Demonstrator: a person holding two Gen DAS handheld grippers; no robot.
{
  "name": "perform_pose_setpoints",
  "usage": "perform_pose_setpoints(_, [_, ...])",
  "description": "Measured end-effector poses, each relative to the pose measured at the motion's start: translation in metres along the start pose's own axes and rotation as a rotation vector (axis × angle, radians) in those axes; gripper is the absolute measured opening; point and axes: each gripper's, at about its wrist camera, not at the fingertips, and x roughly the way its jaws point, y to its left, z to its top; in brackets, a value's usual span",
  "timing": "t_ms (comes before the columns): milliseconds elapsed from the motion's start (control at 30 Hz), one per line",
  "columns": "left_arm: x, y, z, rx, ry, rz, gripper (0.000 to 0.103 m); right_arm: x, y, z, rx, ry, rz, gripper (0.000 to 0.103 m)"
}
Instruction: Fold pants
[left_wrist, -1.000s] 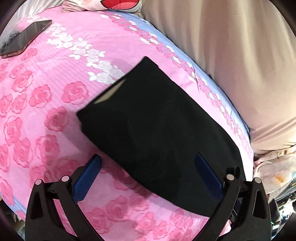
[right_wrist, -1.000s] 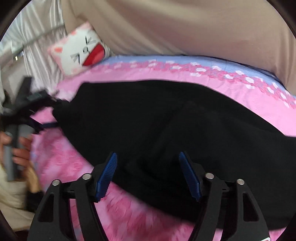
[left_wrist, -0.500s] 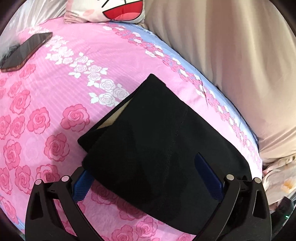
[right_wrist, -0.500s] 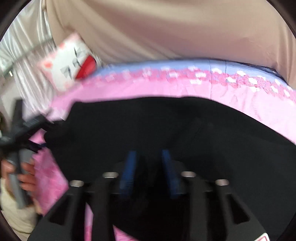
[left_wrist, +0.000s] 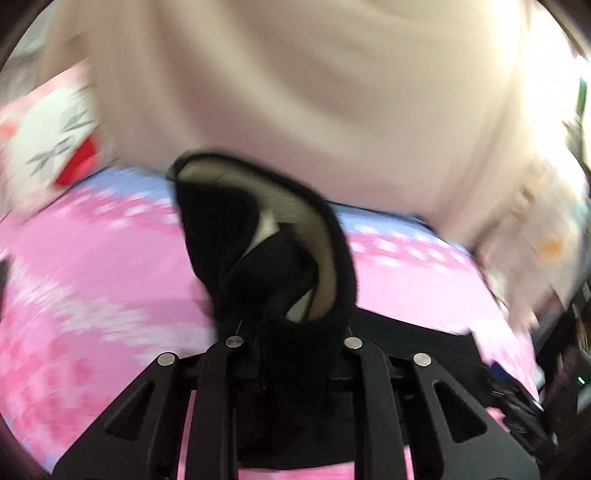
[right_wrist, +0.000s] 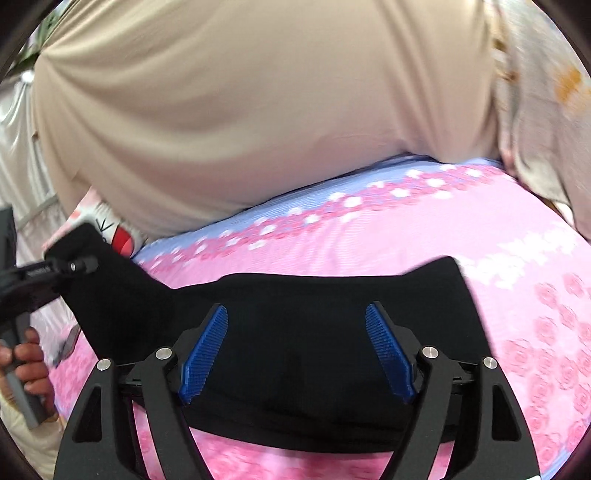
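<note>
In left claw (left_wrist: 293, 332): pants (left_wrist: 266, 266).

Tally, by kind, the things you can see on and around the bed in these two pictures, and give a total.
Black pants: 1
Cat-face pillow: 1
Pink floral bedsheet: 1
Beige cloth: 1
Grippers: 2, the left gripper and the right gripper
Total: 6

We see black pants (right_wrist: 295, 332) with a pale beige lining (left_wrist: 295, 206) ahead of our left tool (left_wrist: 293, 332), whose frame is black. Our right tool (right_wrist: 295, 347) has 2 blue ribbed pads (right_wrist: 205, 350) on black arms. The bedsheet (right_wrist: 406, 236) beneath is pink with rose prints, edged lilac with white flowers. Beyond hangs a plain beige cloth (right_wrist: 258, 110); to the left sits a white, red and pink pillow (right_wrist: 118, 232).
</note>
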Motion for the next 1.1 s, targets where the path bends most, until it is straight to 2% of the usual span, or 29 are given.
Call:
perform_pose_setpoints(67, [0.031, -0.054, -0.016, 0.089, 0.080, -0.042, 0.022, 0.001, -0.017, -0.007, 0.036, 0.020, -0.011, 0.076])
perform_pose_setpoints(100, [0.044, -0.067, -0.025, 0.111, 0.113, -0.044, 0.023, 0.000, -0.024, -0.011, 0.047, 0.026, -0.016, 0.076])
perform_pose_setpoints(200, [0.106, -0.105, -0.080, 0.218, 0.305, -0.002, 0.025, 0.000, -0.047, -0.022, 0.082, 0.064, -0.038, 0.076])
perform_pose_setpoints(233, [0.110, -0.109, -0.090, 0.240, 0.301, 0.016, 0.028, 0.000, -0.052, -0.024, 0.087, 0.069, -0.037, 0.076])
perform_pose_setpoints(267, [0.105, -0.115, -0.098, 0.283, 0.243, 0.044, 0.032, 0.000, -0.058, -0.026, 0.091, 0.079, -0.028, 0.076])
perform_pose_setpoints(300, [0.098, -0.122, -0.102, 0.327, 0.205, 0.079, 0.052, -0.001, -0.061, -0.028, 0.096, 0.079, -0.019, 0.076])
perform_pose_setpoints(333, [0.089, -0.129, -0.103, 0.348, 0.197, 0.069, 0.071, -0.002, -0.063, -0.027, 0.103, 0.077, -0.004, 0.076])
perform_pose_setpoints(367, [0.081, -0.130, -0.100, 0.338, 0.197, 0.040, 0.098, -0.002, -0.064, -0.026, 0.106, 0.077, 0.004, 0.076])
perform_pose_setpoints(433, [0.053, -0.126, -0.090, 0.320, 0.126, -0.023, 0.098, -0.001, -0.061, -0.021, 0.110, 0.071, 0.035, 0.077])
perform_pose_setpoints(567, [0.006, -0.110, -0.071, 0.328, 0.002, -0.014, 0.098, 0.005, -0.043, -0.006, 0.118, 0.078, 0.174, 0.077])
perform_pose_setpoints(600, [0.001, -0.099, -0.065, 0.308, -0.013, -0.001, 0.098, 0.012, -0.034, -0.003, 0.115, 0.104, 0.226, 0.078])
perform_pose_setpoints(633, [-0.001, -0.083, -0.059, 0.280, -0.023, 0.039, 0.098, 0.018, -0.027, -0.002, 0.117, 0.132, 0.264, 0.083])
perform_pose_setpoints(700, [0.004, -0.050, -0.051, 0.242, -0.020, 0.132, 0.098, 0.041, -0.014, -0.004, 0.131, 0.209, 0.342, 0.085])
perform_pose_setpoints(833, [0.010, 0.013, -0.051, 0.149, 0.027, 0.259, 0.098, 0.085, 0.007, -0.018, 0.142, 0.329, 0.320, 0.085])
perform_pose_setpoints(867, [0.011, 0.026, -0.052, 0.121, 0.039, 0.267, 0.098, 0.092, 0.009, -0.022, 0.145, 0.341, 0.304, 0.085])
perform_pose_setpoints(933, [0.012, 0.052, -0.056, 0.062, 0.059, 0.278, 0.098, 0.096, 0.021, -0.028, 0.109, 0.309, 0.252, 0.084])
perform_pose_setpoints(1000, [0.012, 0.072, -0.061, 0.026, 0.070, 0.289, 0.098, 0.100, 0.031, -0.031, 0.091, 0.296, 0.227, 0.058])
perform_pose_setpoints(1033, [0.013, 0.081, -0.061, 0.009, 0.076, 0.292, 0.098, 0.103, 0.033, -0.033, 0.101, 0.304, 0.252, 0.025])
perform_pose_setpoints(1067, [0.014, 0.088, -0.061, -0.001, 0.077, 0.292, 0.098, 0.104, 0.034, -0.033, 0.134, 0.302, 0.309, 0.017])
perform_pose_setpoints(1100, [0.013, 0.092, -0.061, -0.009, 0.077, 0.293, 0.098, 0.101, 0.038, -0.031, 0.136, 0.292, 0.322, 0.017])
